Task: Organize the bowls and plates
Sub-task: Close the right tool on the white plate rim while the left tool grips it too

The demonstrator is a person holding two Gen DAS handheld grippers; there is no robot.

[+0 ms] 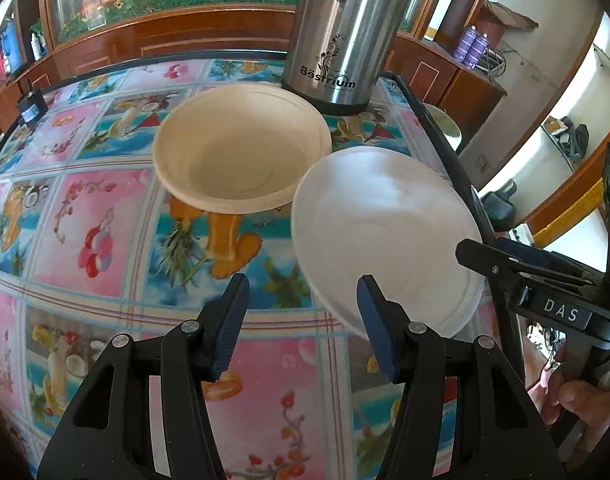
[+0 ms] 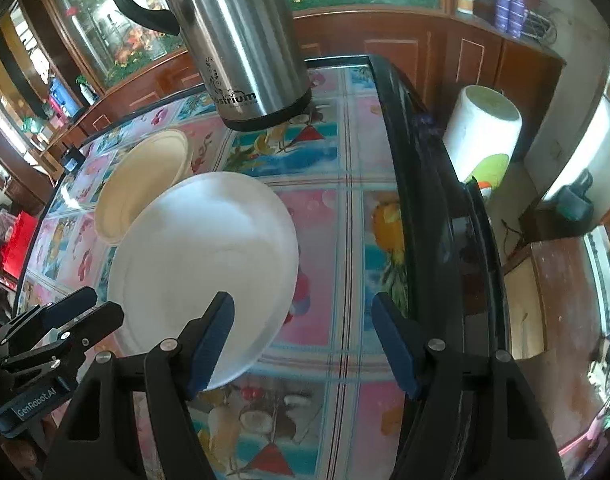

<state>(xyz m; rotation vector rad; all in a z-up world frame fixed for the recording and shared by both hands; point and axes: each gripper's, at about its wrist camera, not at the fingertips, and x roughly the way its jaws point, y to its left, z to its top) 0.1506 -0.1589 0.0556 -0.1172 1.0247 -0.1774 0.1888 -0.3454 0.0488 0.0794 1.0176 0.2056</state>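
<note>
A cream bowl (image 1: pixel 241 152) sits on the flowered tablecloth (image 1: pixel 105 220) in front of a steel flask. Just right of it lies a white plate (image 1: pixel 385 232), its right rim reaching the table's black edge. My left gripper (image 1: pixel 303 284) hangs open above the cloth, its right finger in front of the plate's near rim, nothing between the pads. The right wrist view shows the white plate (image 2: pixel 205 260) and cream bowl (image 2: pixel 145 184) at left. My right gripper (image 2: pixel 301 298) is open over bare cloth; its left finger overlaps the plate's near rim.
A tall steel flask (image 1: pixel 337 32) stands at the back of the table. The black table edge (image 2: pixel 425 200) runs along the right, with a white bin (image 2: pixel 481 132) on the floor beyond. A small dark object (image 1: pixel 31 108) sits at the far left corner.
</note>
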